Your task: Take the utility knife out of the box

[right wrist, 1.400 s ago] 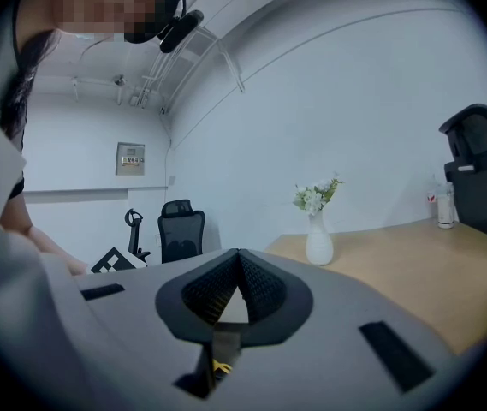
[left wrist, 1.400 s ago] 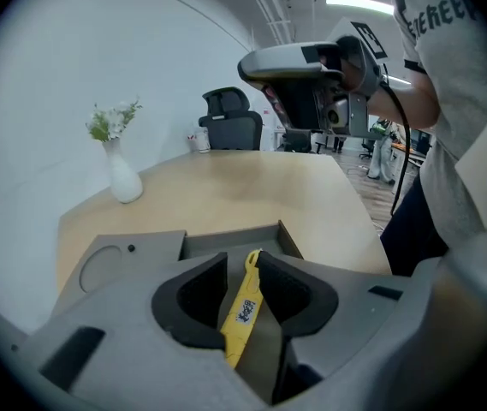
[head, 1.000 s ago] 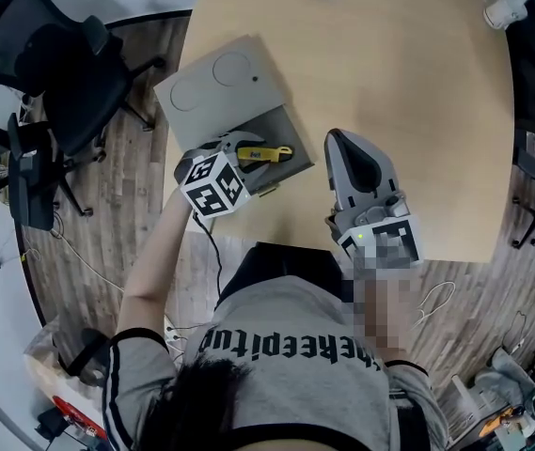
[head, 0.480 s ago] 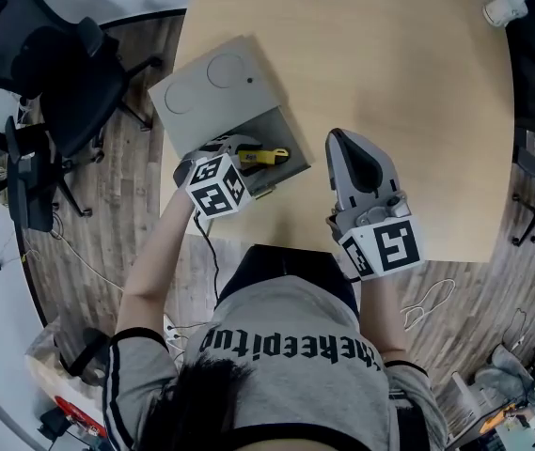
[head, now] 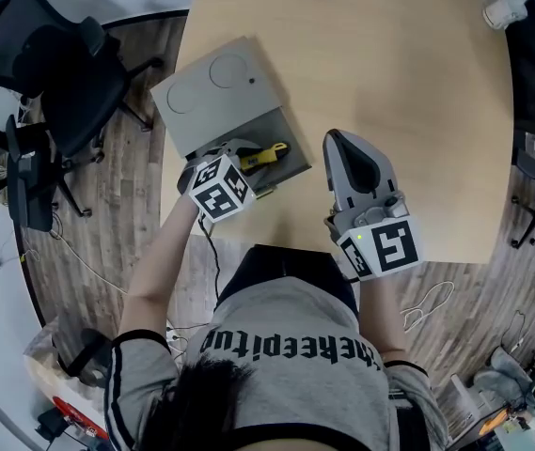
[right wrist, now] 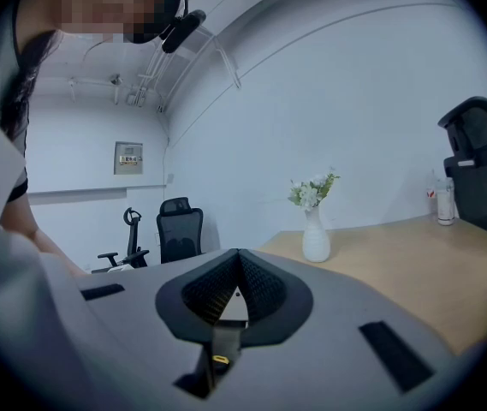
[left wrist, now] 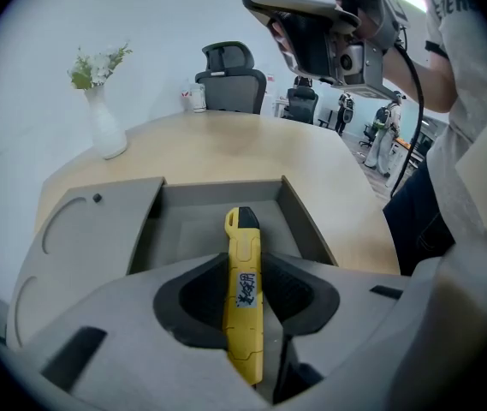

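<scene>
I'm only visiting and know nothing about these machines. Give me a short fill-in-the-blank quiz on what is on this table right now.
1. The utility knife between the left tool's pads is coloured ____.
2. It lies inside an open grey ____ on the table.
3. The right tool, its jaws together, holds ____.
4. The white vase on the table holds ____.

Missing words: yellow; box; nothing; flowers. The left tool's jaws have just been closing onto the knife.

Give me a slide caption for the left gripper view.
Left gripper, fingers just closing, clasps the yellow utility knife in the open grey box.
</scene>
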The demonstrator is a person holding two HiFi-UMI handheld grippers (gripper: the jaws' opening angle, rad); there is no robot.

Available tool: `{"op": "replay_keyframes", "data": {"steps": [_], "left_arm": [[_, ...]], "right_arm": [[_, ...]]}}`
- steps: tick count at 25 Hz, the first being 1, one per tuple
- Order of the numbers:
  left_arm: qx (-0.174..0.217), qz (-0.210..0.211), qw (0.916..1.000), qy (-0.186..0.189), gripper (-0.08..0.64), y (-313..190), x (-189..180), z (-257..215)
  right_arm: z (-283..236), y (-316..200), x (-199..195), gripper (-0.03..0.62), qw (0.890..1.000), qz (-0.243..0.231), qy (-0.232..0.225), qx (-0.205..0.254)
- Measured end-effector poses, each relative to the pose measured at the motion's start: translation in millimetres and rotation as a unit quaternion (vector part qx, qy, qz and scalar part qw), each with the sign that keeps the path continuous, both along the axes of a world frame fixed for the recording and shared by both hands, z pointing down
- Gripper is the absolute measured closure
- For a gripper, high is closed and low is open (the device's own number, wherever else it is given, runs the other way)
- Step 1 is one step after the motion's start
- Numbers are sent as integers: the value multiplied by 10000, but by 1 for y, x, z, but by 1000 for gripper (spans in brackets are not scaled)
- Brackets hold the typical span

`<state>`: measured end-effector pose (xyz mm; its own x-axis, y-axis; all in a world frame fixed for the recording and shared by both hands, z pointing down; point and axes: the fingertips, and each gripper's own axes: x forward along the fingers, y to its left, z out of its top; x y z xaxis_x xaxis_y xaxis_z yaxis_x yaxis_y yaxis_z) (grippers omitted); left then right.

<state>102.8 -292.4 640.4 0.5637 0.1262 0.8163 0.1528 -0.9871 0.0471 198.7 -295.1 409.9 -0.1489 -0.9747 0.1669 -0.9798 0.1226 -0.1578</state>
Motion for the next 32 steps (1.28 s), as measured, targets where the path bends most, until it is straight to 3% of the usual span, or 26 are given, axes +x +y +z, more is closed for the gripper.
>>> {"op": "replay_keyframes", "data": {"steps": [5,11,18,32], "left_arm": [[66,-505,9977,457,430,-7,3,-19],[99,-1094,9880,1089,430,-16,1,-52],[286,-1642,9693,1809,431,-28,-10,-94],[305,-2378,9299,2791,430,-22,-45,-153]], "right_arm": [[-2,5,-4,586,10000,10,15,22],[-7,9,-12,586,10000,-34,53,62],[-15,11,-30,587,9997,-151,118,131],[-26,19,-68,586,9987,-369,287,201]]}}
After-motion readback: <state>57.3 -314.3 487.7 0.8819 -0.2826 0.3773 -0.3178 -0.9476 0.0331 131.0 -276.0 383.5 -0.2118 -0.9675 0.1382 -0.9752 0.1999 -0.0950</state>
